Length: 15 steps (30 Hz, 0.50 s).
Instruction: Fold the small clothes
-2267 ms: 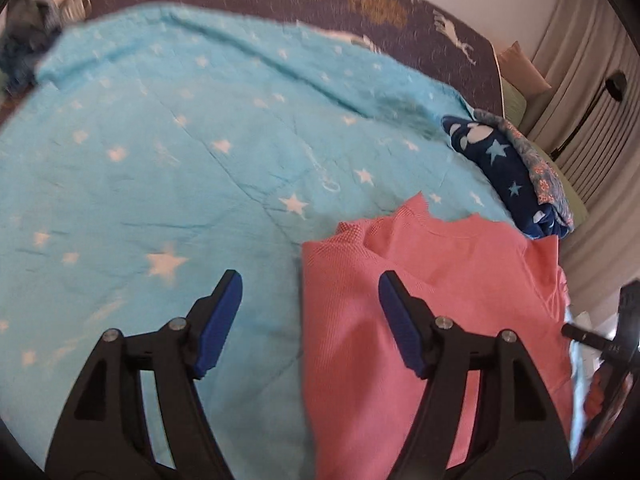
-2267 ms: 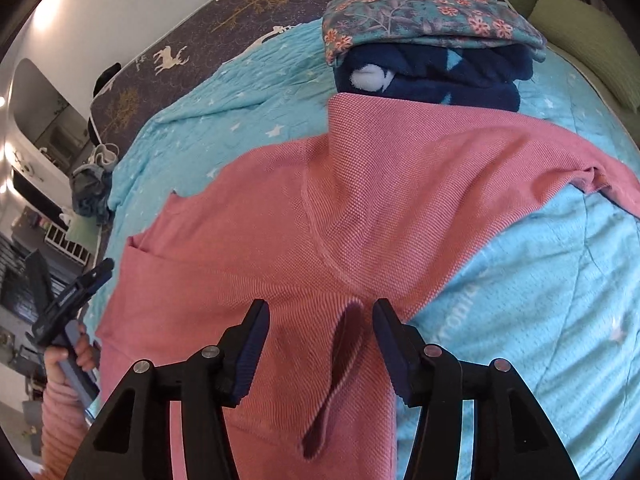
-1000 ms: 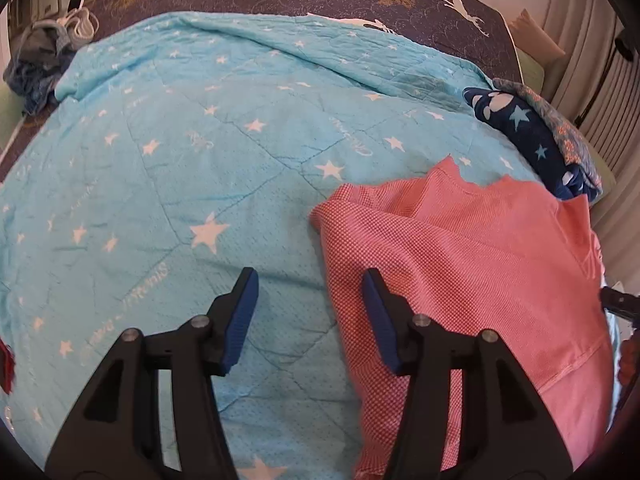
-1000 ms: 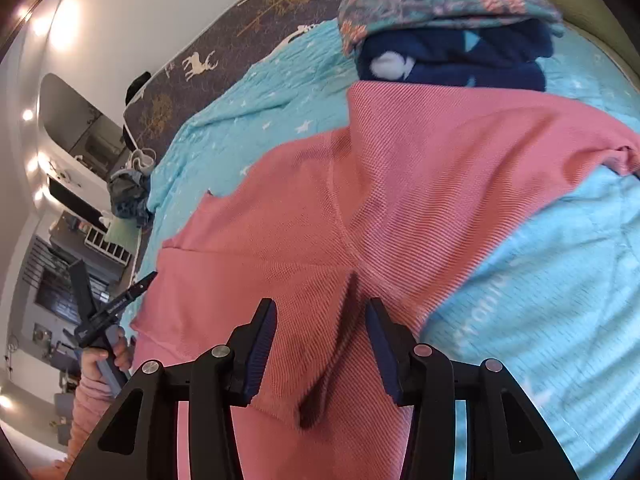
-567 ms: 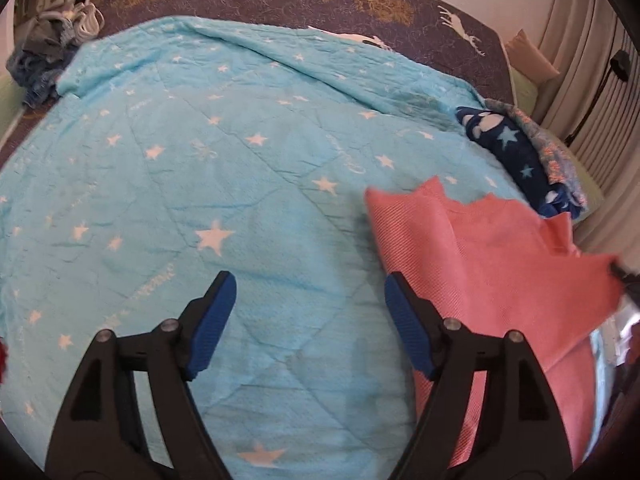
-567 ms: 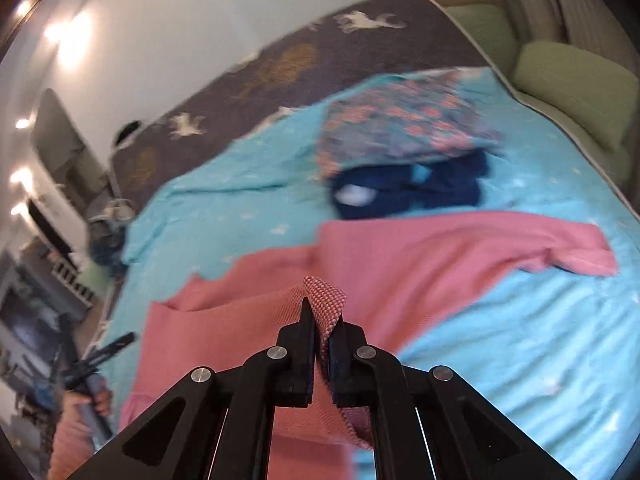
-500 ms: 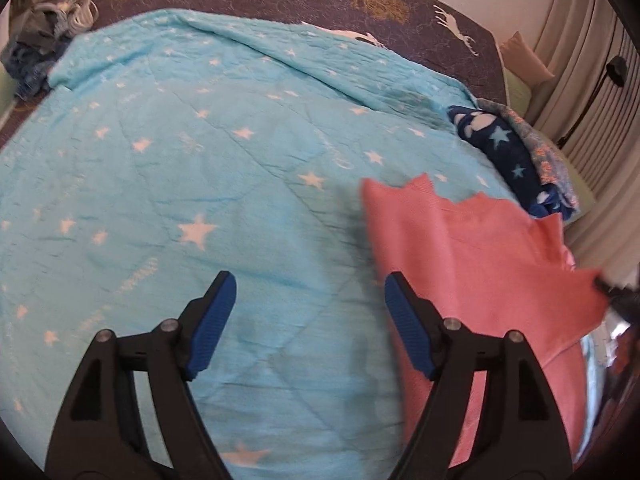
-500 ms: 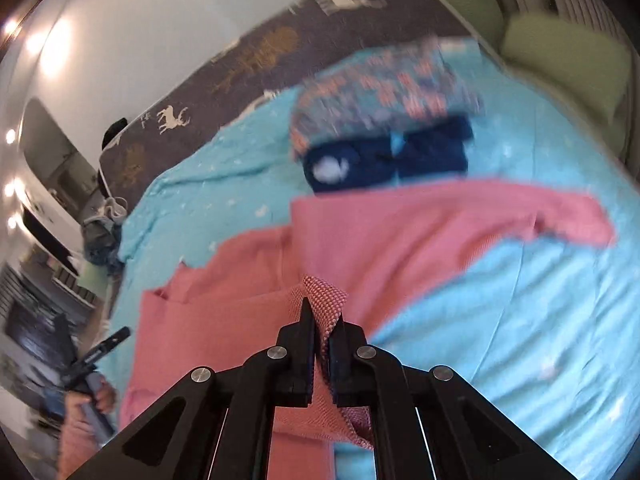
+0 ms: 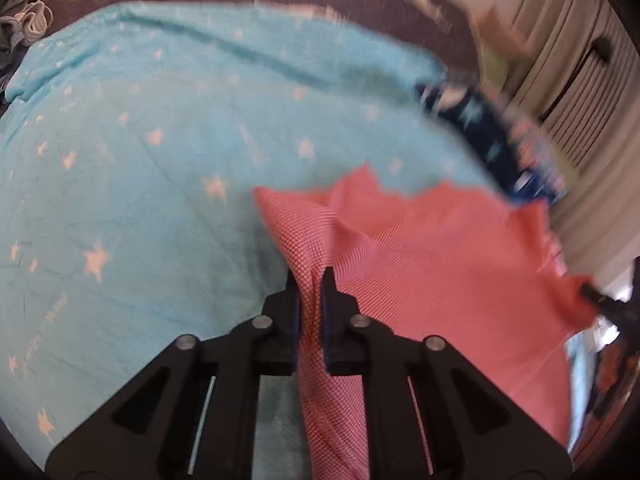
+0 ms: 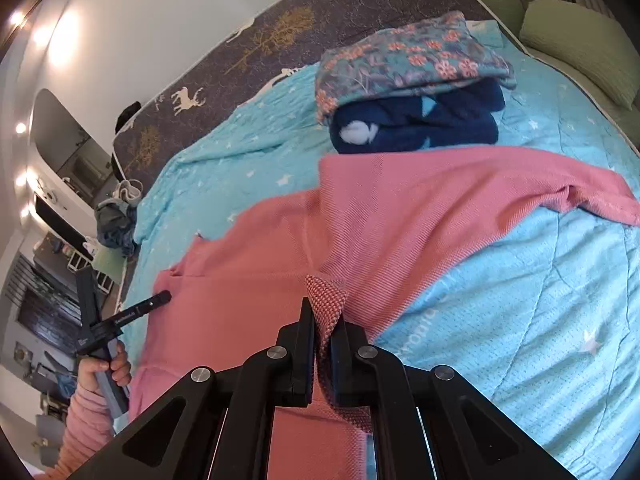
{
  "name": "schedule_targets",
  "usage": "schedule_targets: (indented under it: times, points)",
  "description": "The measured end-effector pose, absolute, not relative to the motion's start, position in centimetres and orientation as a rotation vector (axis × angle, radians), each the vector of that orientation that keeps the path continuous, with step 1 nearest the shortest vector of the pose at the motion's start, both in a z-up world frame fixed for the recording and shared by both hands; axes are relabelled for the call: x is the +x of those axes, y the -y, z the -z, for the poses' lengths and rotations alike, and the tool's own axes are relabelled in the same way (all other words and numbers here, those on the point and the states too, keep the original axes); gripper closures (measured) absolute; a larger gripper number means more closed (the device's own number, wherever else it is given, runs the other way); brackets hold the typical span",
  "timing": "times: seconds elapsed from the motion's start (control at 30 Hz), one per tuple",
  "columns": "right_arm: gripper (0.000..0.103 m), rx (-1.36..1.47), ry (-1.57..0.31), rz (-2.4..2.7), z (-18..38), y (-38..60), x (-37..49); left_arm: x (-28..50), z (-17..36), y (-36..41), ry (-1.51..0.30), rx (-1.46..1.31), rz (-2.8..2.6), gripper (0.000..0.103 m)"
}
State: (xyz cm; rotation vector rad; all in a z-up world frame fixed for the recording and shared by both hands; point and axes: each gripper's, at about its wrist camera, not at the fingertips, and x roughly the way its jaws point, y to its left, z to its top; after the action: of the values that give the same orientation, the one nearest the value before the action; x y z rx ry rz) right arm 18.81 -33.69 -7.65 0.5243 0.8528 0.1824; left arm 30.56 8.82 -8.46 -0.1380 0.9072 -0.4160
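Both pinching the pink knit top [image 10: 420, 216], left gripper [image 9: 310, 280] closing, right gripper [image 10: 322, 312] clamped, folded floral-and-navy pile [image 10: 412, 88] sitting just beyond.

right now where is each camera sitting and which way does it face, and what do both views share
Left wrist: sits on the left gripper, looking down along its fingers, jaws closing on the pink garment's edge; beyond lies the blue star blanket; only its fingers show.
Right wrist: sits on the right gripper, shut on a fold of the pink garment, facing the folded clothes pile; the person's left hand and sleeve show.
Shared: garment, blanket, pile.
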Motion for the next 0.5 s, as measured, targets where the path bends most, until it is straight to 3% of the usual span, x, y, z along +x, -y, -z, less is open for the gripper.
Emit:
schedule_targets:
  times: [0.2,0.37,0.43,0.47,0.5]
  points:
    - [0.098,0.521,-0.817,-0.275,5.6,32.1,19.6,30.8,5.4,-14.4,-0.795,-0.045,0.256,0.099]
    - [0.097,0.44,-0.908,-0.201,8.7,30.5,22.7,31.3,7.5,-19.1,-0.895,-0.267,0.252,0.095]
    - [0.097,0.436,-0.942,-0.154,10.1,30.9,23.1,30.3,8.0,-18.9,-0.922,-0.315,0.317,0.066]
    - [0.096,0.452,-0.948,-0.15,10.5,31.2,23.0,29.4,8.2,-18.3,-0.937,-0.326,0.363,0.043]
    - [0.096,0.473,-0.952,-0.148,10.9,31.7,22.8,28.7,8.4,-17.7,-0.938,-0.328,0.388,0.031]
